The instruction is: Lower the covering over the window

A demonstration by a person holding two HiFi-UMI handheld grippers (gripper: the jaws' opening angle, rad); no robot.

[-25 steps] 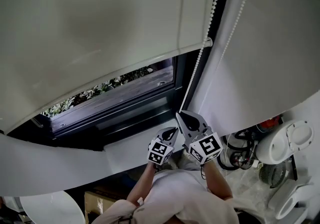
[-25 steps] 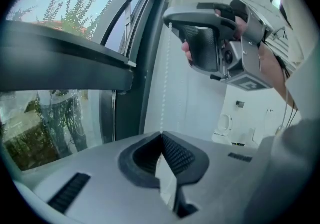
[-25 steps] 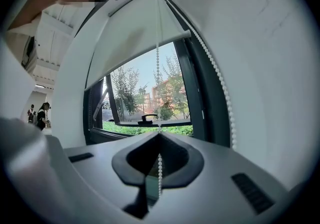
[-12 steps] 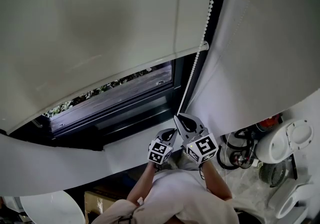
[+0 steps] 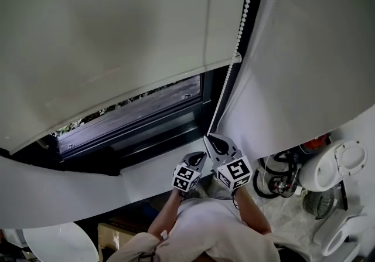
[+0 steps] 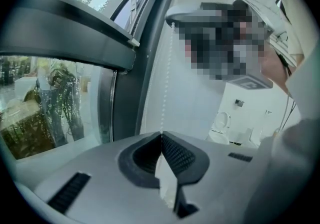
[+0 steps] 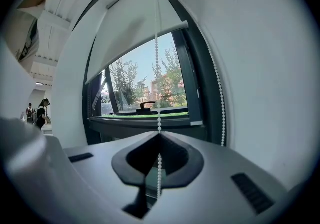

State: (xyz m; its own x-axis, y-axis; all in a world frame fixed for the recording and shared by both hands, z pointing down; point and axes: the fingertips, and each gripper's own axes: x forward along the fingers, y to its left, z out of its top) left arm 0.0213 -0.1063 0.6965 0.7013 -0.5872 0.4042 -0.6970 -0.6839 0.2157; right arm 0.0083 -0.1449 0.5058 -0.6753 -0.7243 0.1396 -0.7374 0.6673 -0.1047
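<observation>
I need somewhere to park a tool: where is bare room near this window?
The white ledge under the window frame, left of the left gripper, is bare. Crowded: the floor at right, with coiled hoses and white fixtures, and the frame's right edge, where the bead chain hangs.

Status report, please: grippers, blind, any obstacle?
Left gripper, right gripper both shut on bead chain. Roller blind partly down, window bottom uncovered. No obstacle seen.

the roller blind (image 5: 117, 44) is coming down further over the window, its bottom rail (image 5: 146, 86) narrowing the strip of glass (image 5: 146, 104) and greenery, while the right gripper (image 5: 208, 138) is edging down and left on the bead chain (image 5: 246, 9).
</observation>
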